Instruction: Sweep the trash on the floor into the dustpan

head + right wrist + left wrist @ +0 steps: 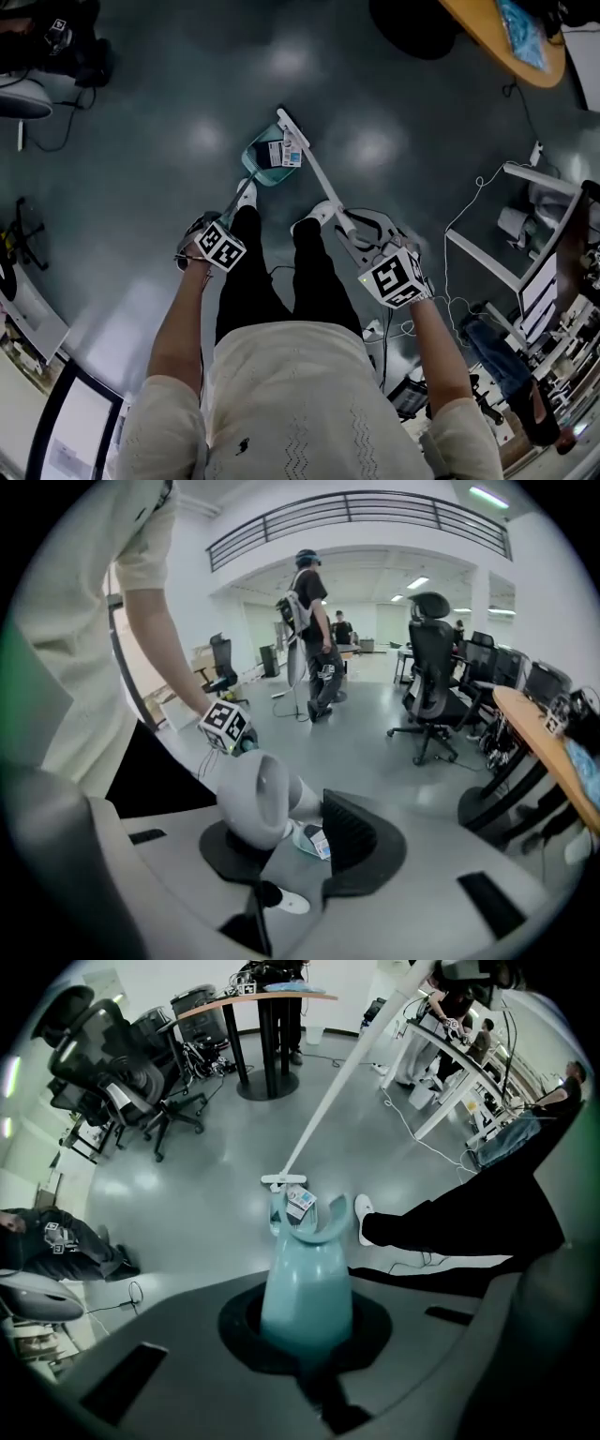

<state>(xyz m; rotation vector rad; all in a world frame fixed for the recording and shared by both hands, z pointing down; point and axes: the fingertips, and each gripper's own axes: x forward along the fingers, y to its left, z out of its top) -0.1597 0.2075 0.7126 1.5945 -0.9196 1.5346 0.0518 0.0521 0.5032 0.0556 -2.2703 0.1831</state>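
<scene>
The left tool (305, 1327) is clamped on the teal handle (307, 1283) of the dustpan (265, 161); the left gripper view shows the handle filling the gap between its jaws. The person holds it low and ahead of the left shoe (246, 195). The pan rests on the grey floor (169, 122) with its open side turned away from the body. That pose likely serves to pin the pan in place so it does not slide when the broom pushes against it.

The trash (283, 153), a small packet with a white and blue label, lies in the scoop near the pan's right side, not out on the bare floor. Whether smaller bits remain on the floor cannot be made out.

The broom head (284, 1180) sits just beyond the pan's far lip, close to the packet. Its long white shaft (319, 173) slants back and to the right, toward the person's other hand. Placed there, the head is on the far side of the trash, which suits drawing it toward the pan.

The right tool (281, 841) is closed on the upper end of the broom shaft, gripped between a ribbed dark pad and the opposite jaw. Holding the top end gives reach and leverage while standing upright. By this layout the sweep looks close to finished.
</scene>
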